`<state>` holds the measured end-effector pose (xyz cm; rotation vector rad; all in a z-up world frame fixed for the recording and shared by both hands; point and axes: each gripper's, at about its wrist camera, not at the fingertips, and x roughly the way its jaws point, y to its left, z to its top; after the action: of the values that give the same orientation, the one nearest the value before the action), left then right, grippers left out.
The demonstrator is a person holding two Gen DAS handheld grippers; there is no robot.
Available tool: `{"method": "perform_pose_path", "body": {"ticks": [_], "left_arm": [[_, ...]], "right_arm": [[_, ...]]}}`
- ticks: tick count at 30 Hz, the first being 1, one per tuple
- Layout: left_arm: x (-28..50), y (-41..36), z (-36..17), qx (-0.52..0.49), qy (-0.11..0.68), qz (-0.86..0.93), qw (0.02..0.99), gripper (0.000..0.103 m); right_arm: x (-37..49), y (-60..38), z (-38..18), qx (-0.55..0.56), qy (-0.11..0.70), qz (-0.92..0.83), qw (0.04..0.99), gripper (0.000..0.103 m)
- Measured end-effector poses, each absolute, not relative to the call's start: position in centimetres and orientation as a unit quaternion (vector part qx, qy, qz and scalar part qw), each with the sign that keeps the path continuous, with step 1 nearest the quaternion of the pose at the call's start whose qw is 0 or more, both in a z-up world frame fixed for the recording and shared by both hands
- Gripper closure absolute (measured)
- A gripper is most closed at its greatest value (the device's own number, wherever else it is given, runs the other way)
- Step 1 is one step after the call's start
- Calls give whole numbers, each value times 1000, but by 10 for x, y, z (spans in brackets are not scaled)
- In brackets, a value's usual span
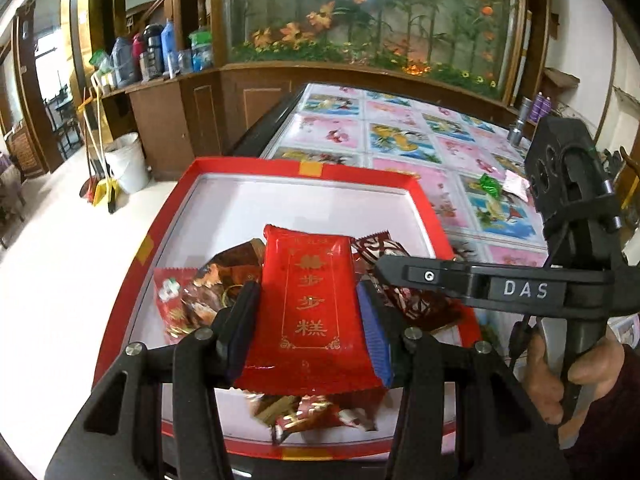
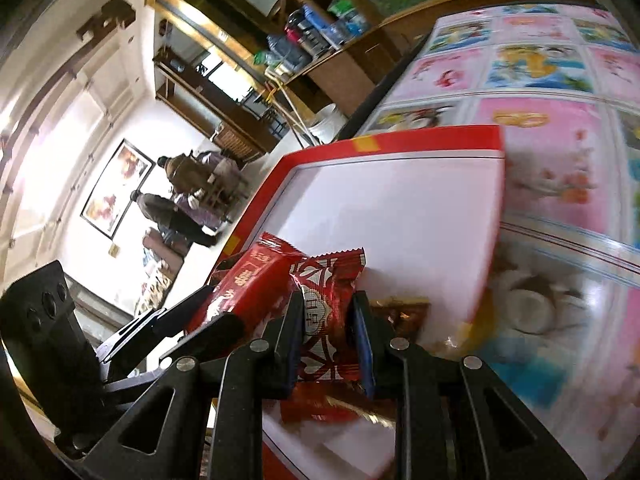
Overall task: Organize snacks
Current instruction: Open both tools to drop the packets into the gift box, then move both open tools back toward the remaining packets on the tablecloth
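Across the upper and right part of the left wrist view we see the table, covered in a glossy cloth of pink and blue picture panels, with the red gift-box tray lying on it at the near edge. Its white floor is mostly bare; a loose heap of snacks lies at the bottom end, which we judge to be where the packets are being gathered. Two stray pieces, a green wrapped candy among them, lie on the cloth at the right, well apart from the tray, so the sorting looks unfinished.

Low in the frame, our left gripper is closed on the large red cake packet, pads pressing its long sides and holding it flat over the heap, apparently to be laid down. Gold characters run down it; we read 步步糕.

From the right, our right gripper is clamped on the small red-and-white candy packet, above the tray's lower part. Its print is too blurred to read with confidence. That gripper's arm bears the letters DAS.
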<state>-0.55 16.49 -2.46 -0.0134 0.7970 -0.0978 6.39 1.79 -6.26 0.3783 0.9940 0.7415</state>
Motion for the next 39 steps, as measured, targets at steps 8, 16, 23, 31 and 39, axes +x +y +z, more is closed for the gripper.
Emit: {"method": "perform_pose_path", "body": {"ticks": [8,16,23,31,39], "left_arm": [[13,173,-33,4,391,-28,920,54],[10,166,-31,1,398,-10,917,50],[2,130,-9,44,358,12,932,22],[3,79,4,89,344,1,935,20],[11,35,3,123,352,-13,928,20]], "right_arm": [[72,51,-61,127,454,321,822,75],[75,-8,-39,166,415,298,843,53],[78,-85,-33,214,389,250,860,49],[73,-166,-35,250,379,194,870,43],[60,-231,-26,265,356,151,883,38]]}}
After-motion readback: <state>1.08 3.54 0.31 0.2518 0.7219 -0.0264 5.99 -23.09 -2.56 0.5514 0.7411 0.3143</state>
